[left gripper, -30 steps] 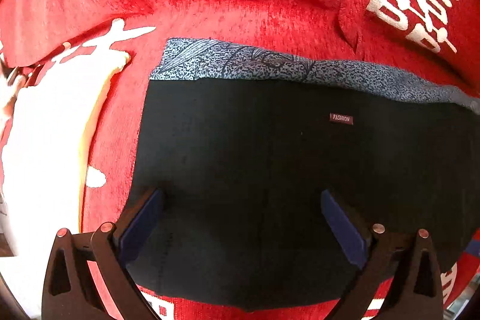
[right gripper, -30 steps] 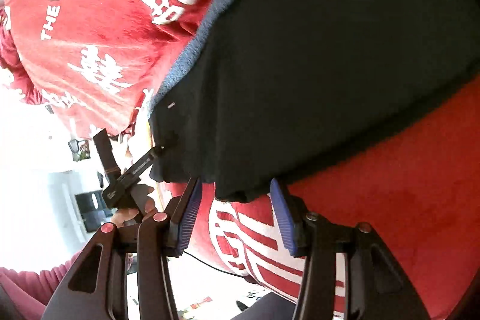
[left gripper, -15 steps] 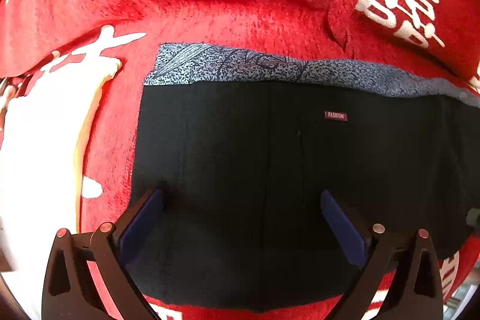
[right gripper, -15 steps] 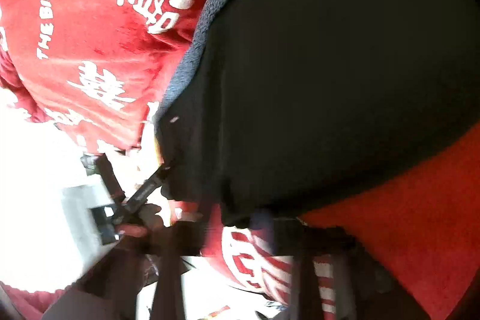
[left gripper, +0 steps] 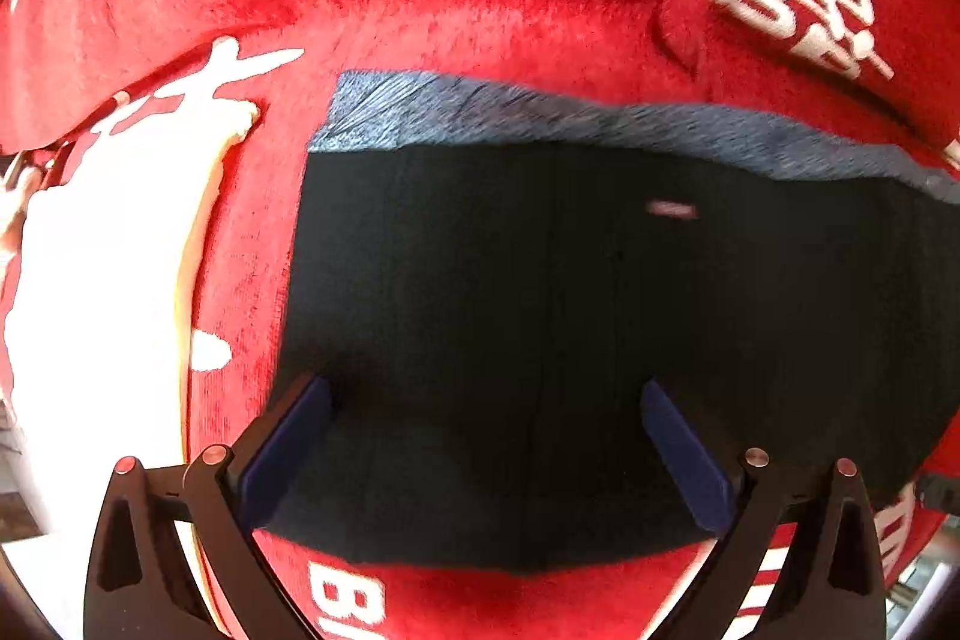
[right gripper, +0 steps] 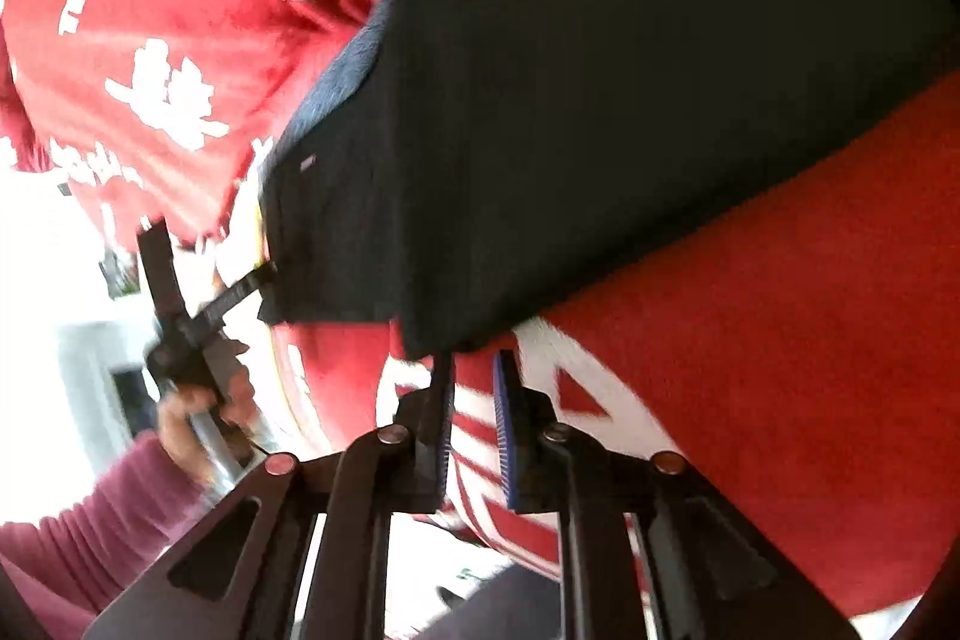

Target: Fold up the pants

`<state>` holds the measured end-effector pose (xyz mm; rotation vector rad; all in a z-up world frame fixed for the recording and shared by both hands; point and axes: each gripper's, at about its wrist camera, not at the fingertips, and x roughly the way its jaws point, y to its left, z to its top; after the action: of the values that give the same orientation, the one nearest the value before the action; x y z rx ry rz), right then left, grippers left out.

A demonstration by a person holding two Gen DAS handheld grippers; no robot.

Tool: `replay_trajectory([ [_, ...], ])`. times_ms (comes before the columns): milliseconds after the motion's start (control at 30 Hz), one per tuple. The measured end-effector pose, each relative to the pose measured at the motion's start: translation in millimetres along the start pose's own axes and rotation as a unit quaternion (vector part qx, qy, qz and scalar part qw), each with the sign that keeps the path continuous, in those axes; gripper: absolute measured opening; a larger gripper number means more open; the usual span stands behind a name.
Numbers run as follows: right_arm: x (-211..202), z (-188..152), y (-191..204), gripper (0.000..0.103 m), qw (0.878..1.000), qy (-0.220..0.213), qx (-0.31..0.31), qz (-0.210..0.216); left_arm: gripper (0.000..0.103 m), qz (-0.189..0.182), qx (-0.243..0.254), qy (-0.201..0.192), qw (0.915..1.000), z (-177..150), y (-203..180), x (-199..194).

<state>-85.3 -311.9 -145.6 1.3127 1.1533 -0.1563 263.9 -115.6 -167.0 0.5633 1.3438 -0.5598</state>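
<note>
**Folded pants lying on a red cloth**

The black pants (left gripper: 570,340) are lying folded flat on the red cloth (left gripper: 480,10), a grey band along their far edge. The left gripper (left gripper: 486,400) is pointing down onto them, its jaws standing wide apart. The right gripper (right gripper: 474,376) is sitting just below the pants' near corner, jaws nearly together after closing and easing slightly, nothing between them.

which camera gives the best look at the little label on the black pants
The left wrist view: the label sits near centre on the pants, facing the camera, though blurred. The right wrist view shows it only as a tiny pale mark near the pants' far edge.
</note>
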Motion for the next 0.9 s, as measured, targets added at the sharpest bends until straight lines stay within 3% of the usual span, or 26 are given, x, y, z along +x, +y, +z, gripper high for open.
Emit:
replay_trajectory([
  [33,-8,1,2,0.021,1.0,-0.008,-0.014,-0.009,0.103,-0.011,0.005,-0.01,0.9999,2,-11,-9],
  [100,-30,11,8,0.038,0.998,-0.036,-0.038,-0.036,0.103,-0.03,0.02,-0.03,0.9989,7,-35,-22],
  [133,-39,19,9,0.04,0.996,-0.054,-0.045,-0.046,0.103,-0.04,0.029,-0.038,0.998,12,-50,-25],
  [233,-53,56,10,0.04,0.992,-0.091,-0.06,-0.071,0.103,-0.066,0.047,-0.05,0.9955,36,-102,-19],
  [400,-37,110,14,0.037,0.987,-0.093,-0.088,-0.102,0.103,-0.05,0.023,-0.06,0.9967,73,-157,11],
  [467,-25,119,13,0.037,0.983,-0.085,-0.1,-0.127,0.103,-0.024,0.017,-0.054,0.9981,77,-163,28],
  [533,-18,123,4,0.035,0.979,-0.084,-0.101,-0.153,0.103,-0.032,0.005,-0.068,0.9972,77,-157,37],
  [600,-26,125,-5,0.034,0.979,-0.101,-0.099,-0.147,0.103,-0.022,0.015,-0.068,0.9974,78,-154,39],
  [667,-40,130,-16,0.034,0.972,-0.122,-0.091,-0.178,0.103,-0.002,0.024,-0.065,0.9976,77,-147,38],
  [800,-72,134,-37,0.039,0.969,-0.137,-0.042,-0.199,0.103,0.027,0.017,-0.04,0.9987,79,-141,24],
  [900,-94,120,-45,0.04,0.97,-0.146,-0.027,-0.193,0.103,0.0,0.023,-0.032,0.9992,69,-146,2],
])
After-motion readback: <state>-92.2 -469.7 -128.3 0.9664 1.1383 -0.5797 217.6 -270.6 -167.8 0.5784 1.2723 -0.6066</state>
